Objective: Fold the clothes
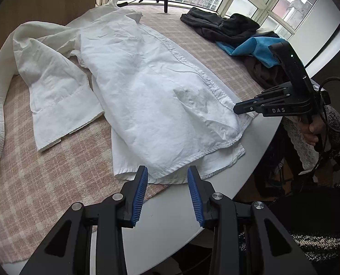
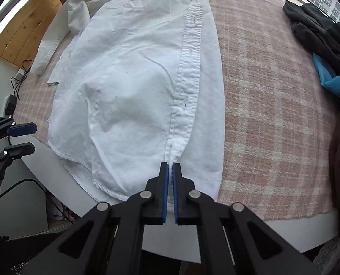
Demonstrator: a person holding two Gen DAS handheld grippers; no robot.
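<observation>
Pinching the white shirt (image 2: pixel 128 87) hem between the right gripper's (image 2: pixel 170 167) clenched pads; left gripper (image 1: pixel 167 171) hovering released, straddling the hem just ahead.

Both tools are matte black with linked arms joined by round silver pivot pins, triangular cut-outs in the outer arms and ridged blue pads lining the fingers, as seen on the left gripper (image 1: pixel 167 171) and the right gripper (image 2: pixel 170 167). From the side, the right one bears white "DAS" lettering, small screws, a raised black mount with a green light, and a black cable looping behind. The person's hand (image 1: pixel 313 129) emerges from a dark speckled knit sleeve (image 1: pixel 337 119) with pale lace trim.
</observation>
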